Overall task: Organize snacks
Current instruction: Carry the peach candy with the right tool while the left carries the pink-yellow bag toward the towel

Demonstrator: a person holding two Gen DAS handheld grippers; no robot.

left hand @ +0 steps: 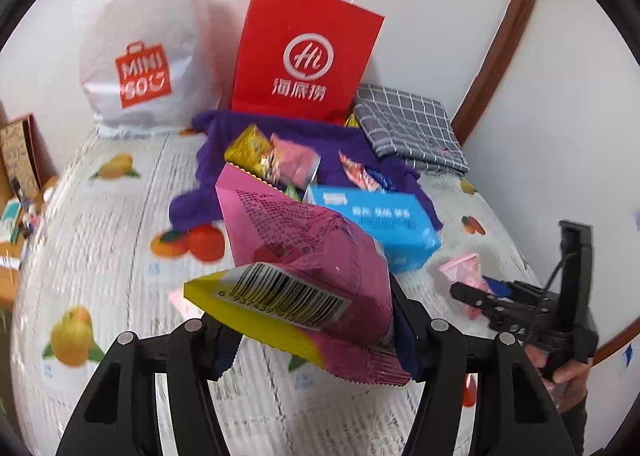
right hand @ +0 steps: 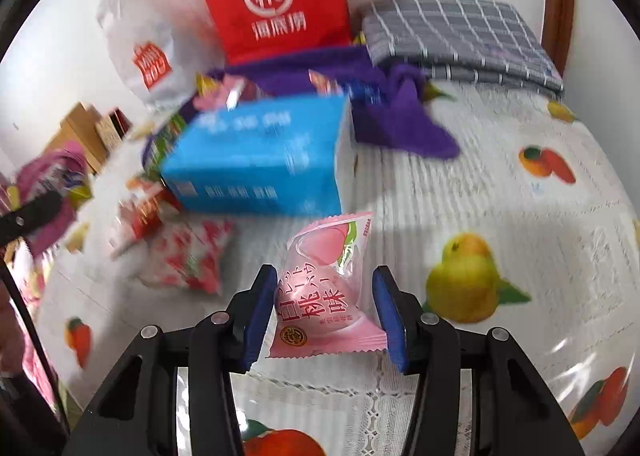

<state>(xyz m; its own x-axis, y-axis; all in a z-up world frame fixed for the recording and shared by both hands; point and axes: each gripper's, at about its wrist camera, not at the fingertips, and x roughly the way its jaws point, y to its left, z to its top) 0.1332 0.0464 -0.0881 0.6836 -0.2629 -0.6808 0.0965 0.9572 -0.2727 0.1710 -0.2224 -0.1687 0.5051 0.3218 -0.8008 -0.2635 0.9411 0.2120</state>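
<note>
2 snacks are mid-pickup above the table [right hand: 500,192]: left gripper [left hand: 316,332] clamps a pink bag [left hand: 304,256], right gripper [right hand: 324,312] pinches a peach sweet [right hand: 324,288]. Next, carry both toward the red bag [left hand: 304,52] at the back edge.

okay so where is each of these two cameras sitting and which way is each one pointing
Left wrist: sits on the left gripper, looking down and forward over the table to the red bag; its fingers clamp a pink pouch; the right gripper and a hand show at right.
Right wrist: sits on the right gripper, facing the same way; a peach candy sits between its pads.
Shared: red bag, white bag, blue box, purple cloth, checked cloth.
</note>
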